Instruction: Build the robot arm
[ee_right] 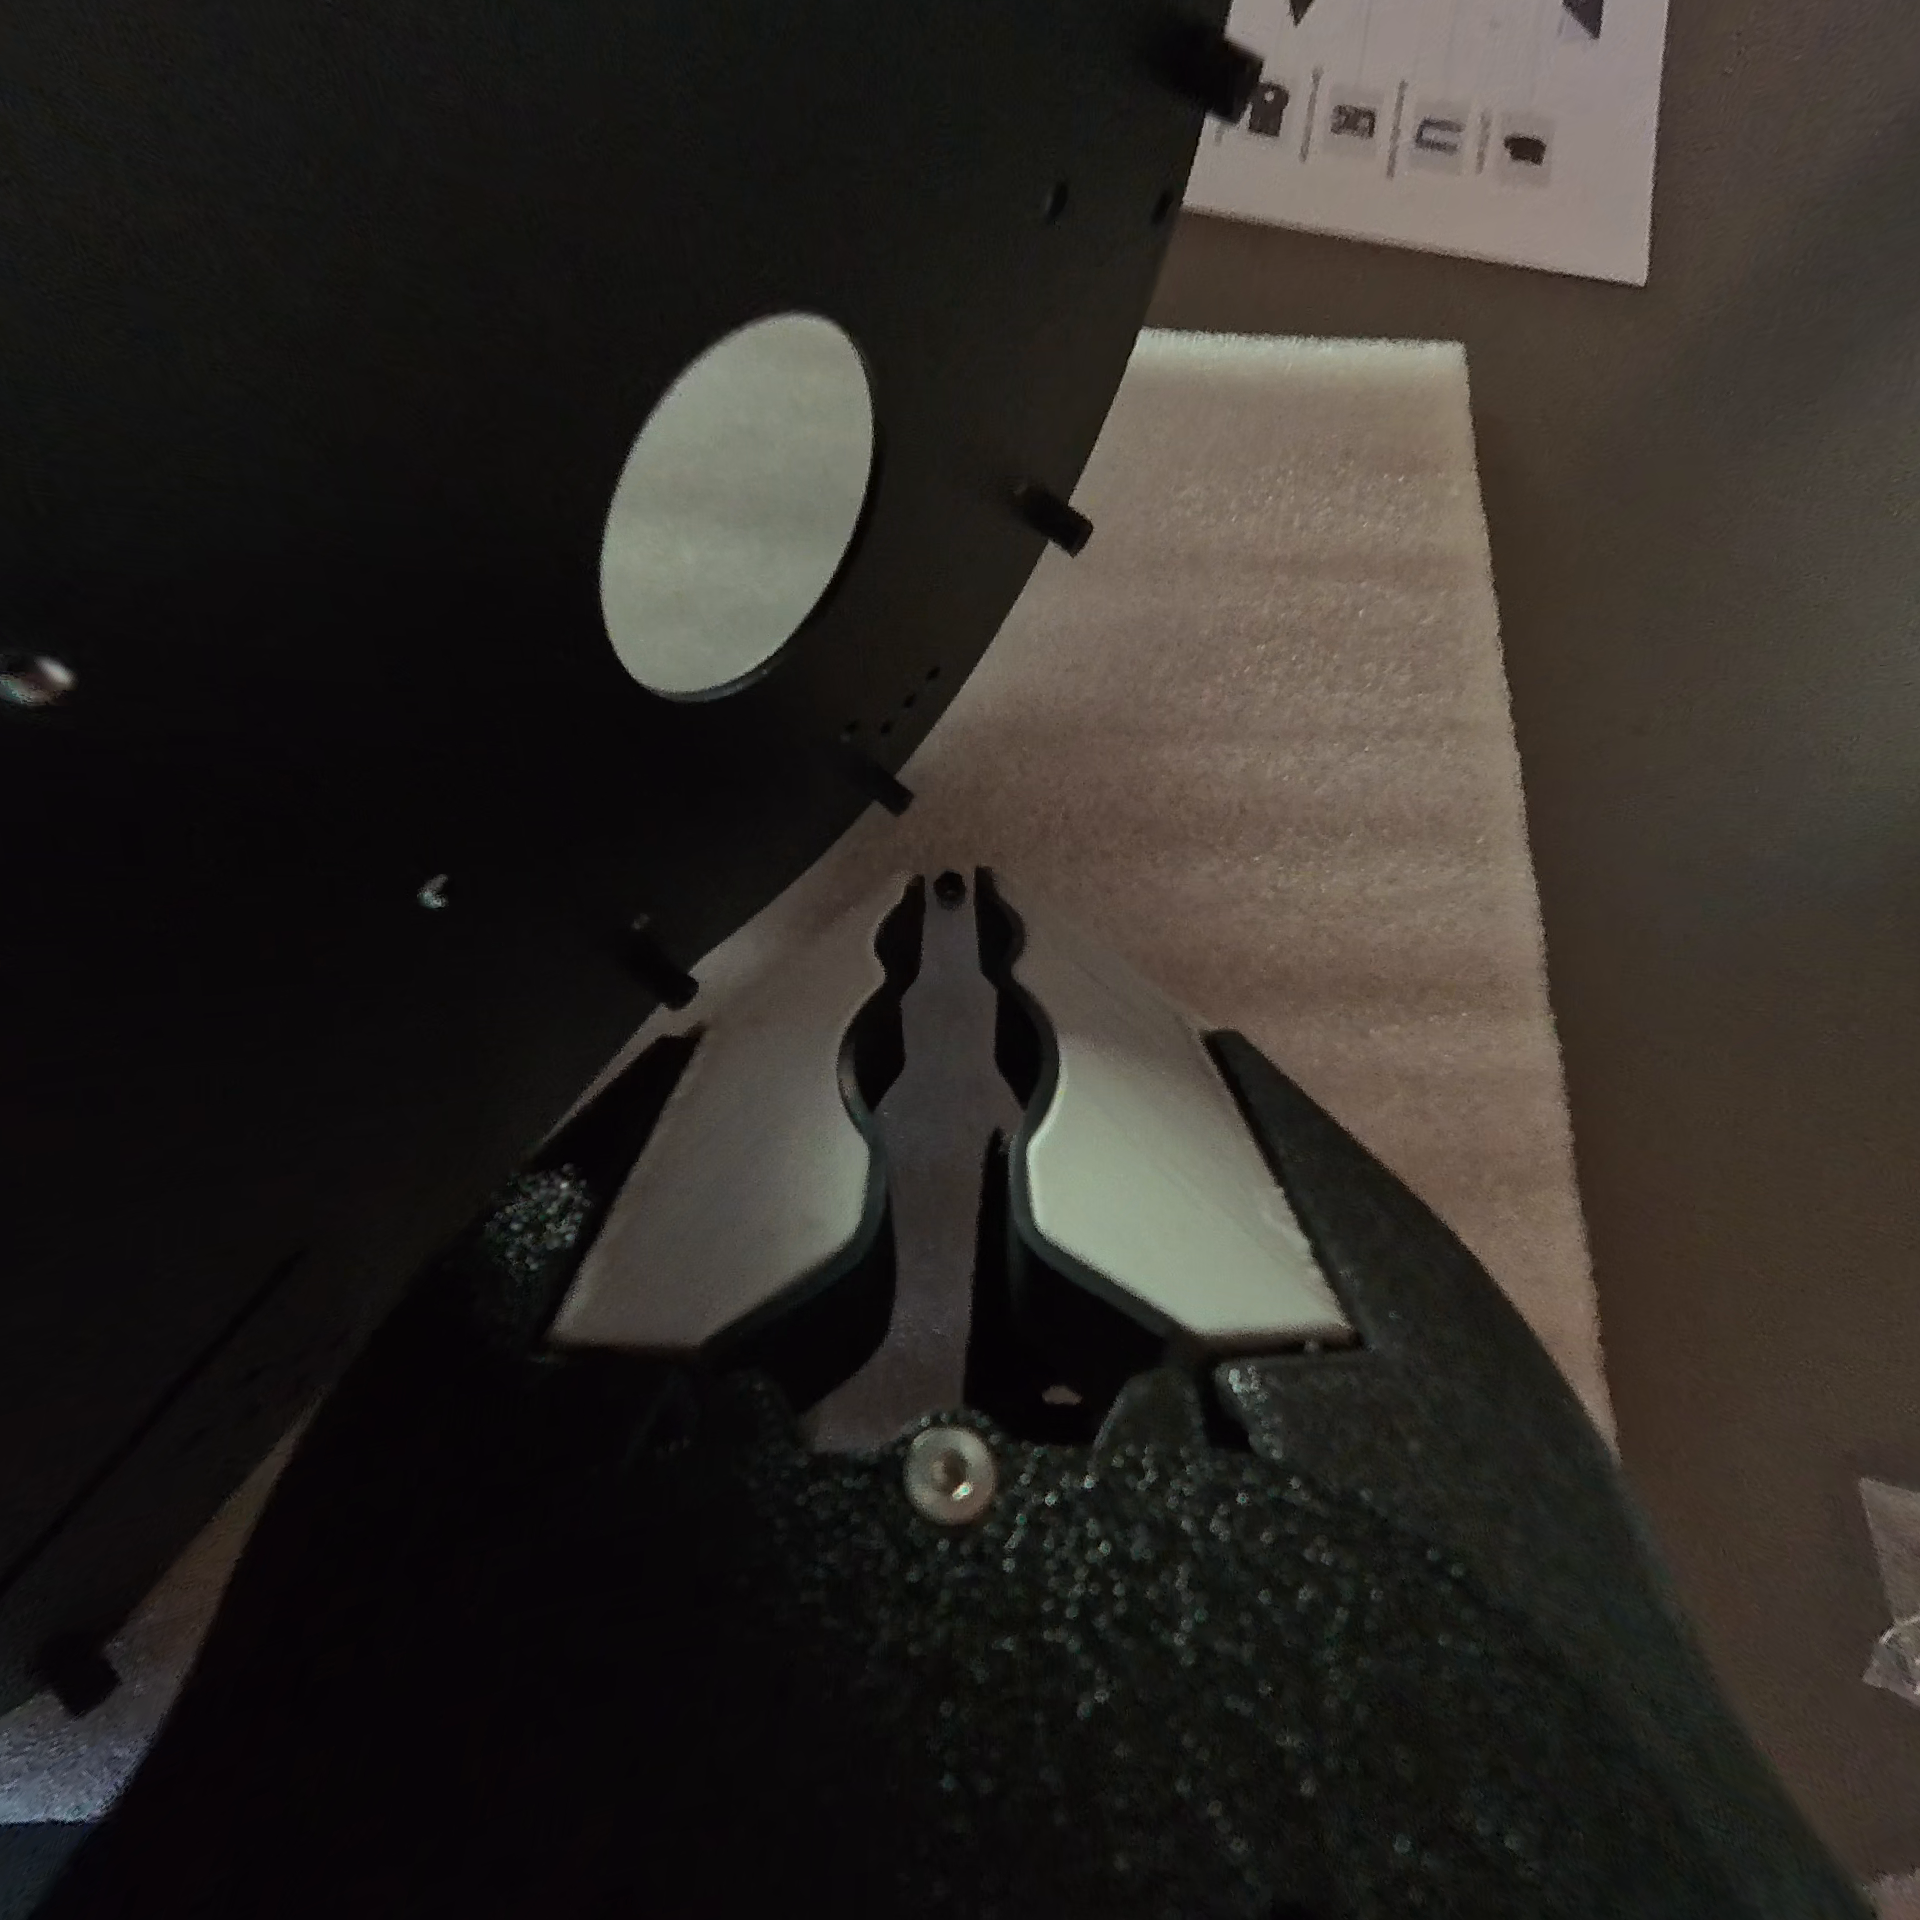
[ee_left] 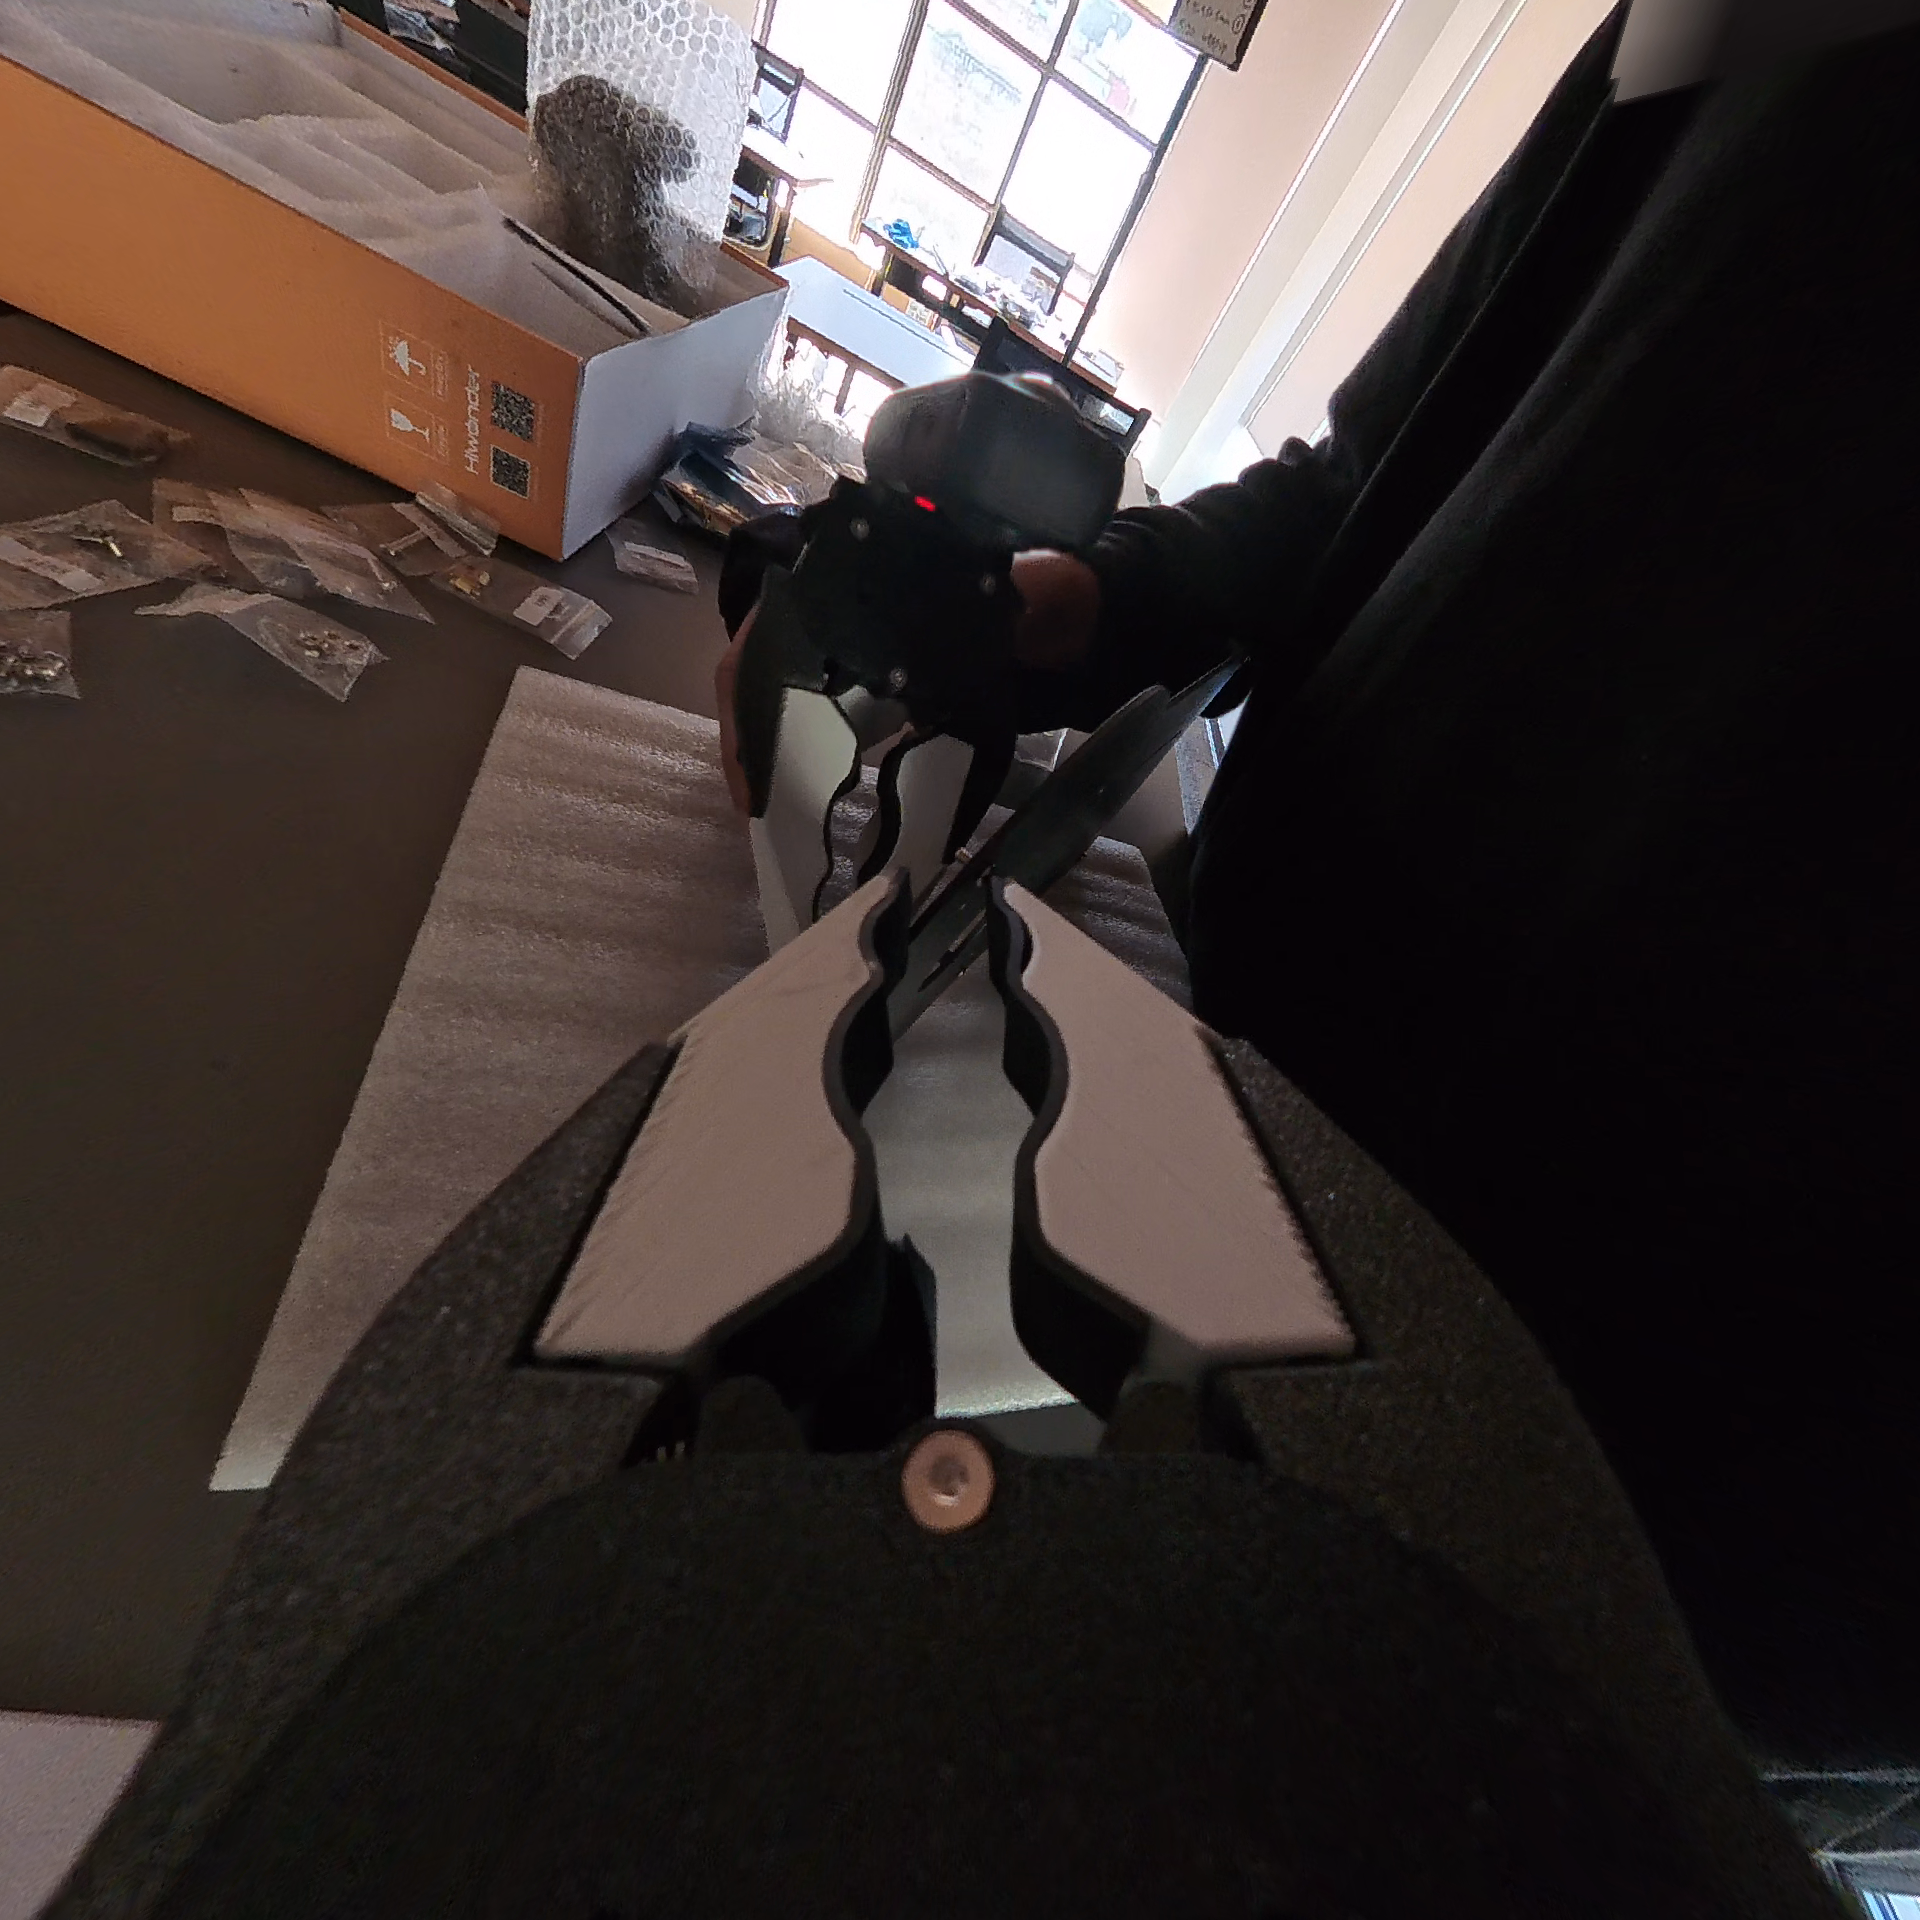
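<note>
Left gripper (ee_left: 943, 904) jaws look clamped on the rim of a round black metal plate (ee_left: 1091, 790), tilted above a white foam sheet (ee_right: 1247, 727). Right gripper (ee_right: 949, 883) jaws pinch a small black stud (ee_right: 948, 889) beside it.

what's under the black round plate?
White foam sheet lies under the black plate, showing through its round hole. The rest beneath is covered by the plate.

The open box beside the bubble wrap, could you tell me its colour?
Orange, with a white end panel; left wrist view shows it best.
</note>
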`<state>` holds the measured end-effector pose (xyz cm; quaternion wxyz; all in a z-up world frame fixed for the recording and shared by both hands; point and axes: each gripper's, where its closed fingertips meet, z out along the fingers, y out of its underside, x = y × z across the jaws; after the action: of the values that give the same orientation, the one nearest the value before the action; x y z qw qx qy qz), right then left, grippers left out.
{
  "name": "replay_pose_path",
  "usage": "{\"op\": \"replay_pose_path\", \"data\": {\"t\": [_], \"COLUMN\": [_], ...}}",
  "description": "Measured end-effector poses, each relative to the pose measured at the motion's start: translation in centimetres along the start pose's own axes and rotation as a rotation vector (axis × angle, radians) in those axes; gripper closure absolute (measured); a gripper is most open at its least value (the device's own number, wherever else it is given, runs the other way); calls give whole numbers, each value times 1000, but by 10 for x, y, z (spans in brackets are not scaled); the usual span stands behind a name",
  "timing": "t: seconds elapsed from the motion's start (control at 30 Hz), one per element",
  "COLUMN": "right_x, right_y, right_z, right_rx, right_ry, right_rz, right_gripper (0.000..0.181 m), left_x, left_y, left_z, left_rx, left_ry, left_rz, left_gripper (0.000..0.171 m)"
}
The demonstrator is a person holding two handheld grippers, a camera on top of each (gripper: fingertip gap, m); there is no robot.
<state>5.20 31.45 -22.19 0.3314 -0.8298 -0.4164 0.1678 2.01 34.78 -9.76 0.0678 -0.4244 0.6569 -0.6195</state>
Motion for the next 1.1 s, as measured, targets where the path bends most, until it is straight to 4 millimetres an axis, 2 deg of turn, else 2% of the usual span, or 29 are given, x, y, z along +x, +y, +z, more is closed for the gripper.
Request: {"op": "replay_pose_path", "data": {"t": [0.17, 0.27, 0.33, 0.4, 0.5, 0.57, 0.63, 0.77, 1.1], "right_x": [1, 7, 14, 23, 32, 33, 26, 19, 19], "right_y": [3, -3, -23, -49, -92, -110, -115, -124, -130], "right_z": [3, -2, -14, -31, -58, -68, -65, -61, -63], "right_rx": [-23, 10, 124, 279, 557, 669, 655, 639, 637], "right_ry": [-10, -4, -26, -84, -322, -521, -657, -748, -730], "right_rz": [-13, 25, 117, 283, 645, 867, 998, 1113, 1168], "right_gripper": [176, 177, 177, 177, 177, 178, 178, 176, 178], "left_x": [1, 2, 1, 1, 0, -1, -2, -4, -5], "left_y": [1, 1, 1, 1, 1, 0, 0, -2, -2], "left_z": [-1, -1, -1, -1, 0, 0, 1, 2, 3], "left_rx": [-2, -1, -2, -4, -11, -16, -20, -28, -14], "left_ry": [-3, -6, -10, -14, -22, -30, -41, -61, -66], "left_rz": [-2, -3, 1, 3, 10, 17, 21, 34, 38], "left_gripper": [158, 158, 158, 158, 158, 158, 158, 157, 157]}}
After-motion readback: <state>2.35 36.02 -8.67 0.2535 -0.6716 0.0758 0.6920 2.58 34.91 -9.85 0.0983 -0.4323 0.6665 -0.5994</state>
